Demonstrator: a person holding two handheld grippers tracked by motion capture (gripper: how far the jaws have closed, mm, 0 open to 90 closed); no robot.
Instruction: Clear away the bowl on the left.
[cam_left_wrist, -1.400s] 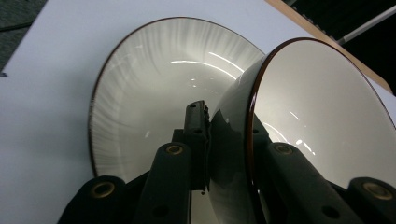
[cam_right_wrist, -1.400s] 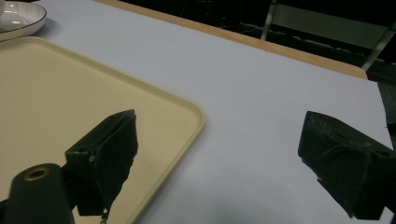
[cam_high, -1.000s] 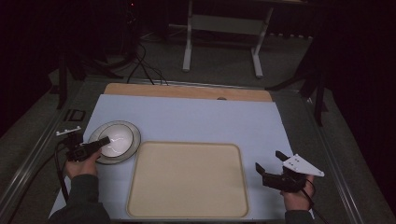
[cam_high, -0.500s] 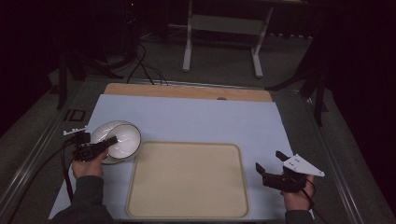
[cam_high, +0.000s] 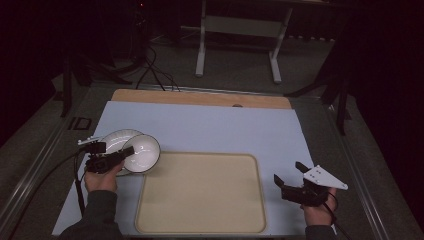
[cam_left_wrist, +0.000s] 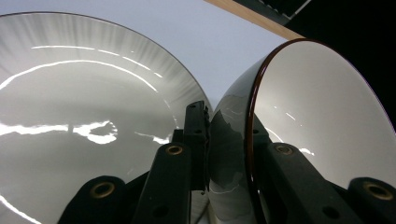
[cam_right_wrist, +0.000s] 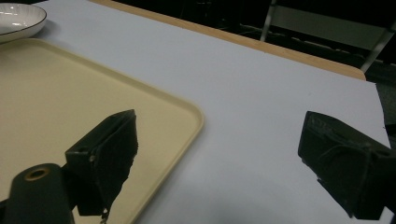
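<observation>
A white bowl (cam_high: 143, 153) with a dark rim hangs tilted just above the table, at the right edge of a white ribbed plate (cam_high: 111, 139). My left gripper (cam_high: 131, 150) is shut on the bowl's wall. In the left gripper view one jaw presses the outside of the bowl (cam_left_wrist: 308, 102) and the other is inside it, with the plate (cam_left_wrist: 70, 93) behind; the left gripper (cam_left_wrist: 227, 130) pinches the rim. A cream tray (cam_high: 200, 200) lies just right of the bowl. My right gripper (cam_high: 289, 172) stands open past the tray's right edge, with nothing between its jaws.
A pale blue mat (cam_high: 225, 130) covers the table, with a wooden strip (cam_high: 200, 97) along the far edge. In the right gripper view the open right gripper (cam_right_wrist: 219, 135) looks over the tray's corner (cam_right_wrist: 187, 116) and a white dish (cam_right_wrist: 18, 18) far off. Table legs and cables stand beyond.
My left gripper has carried the bowl up off the plate and to the right, toward the tray's near-left corner. The right gripper has stayed where it was.
</observation>
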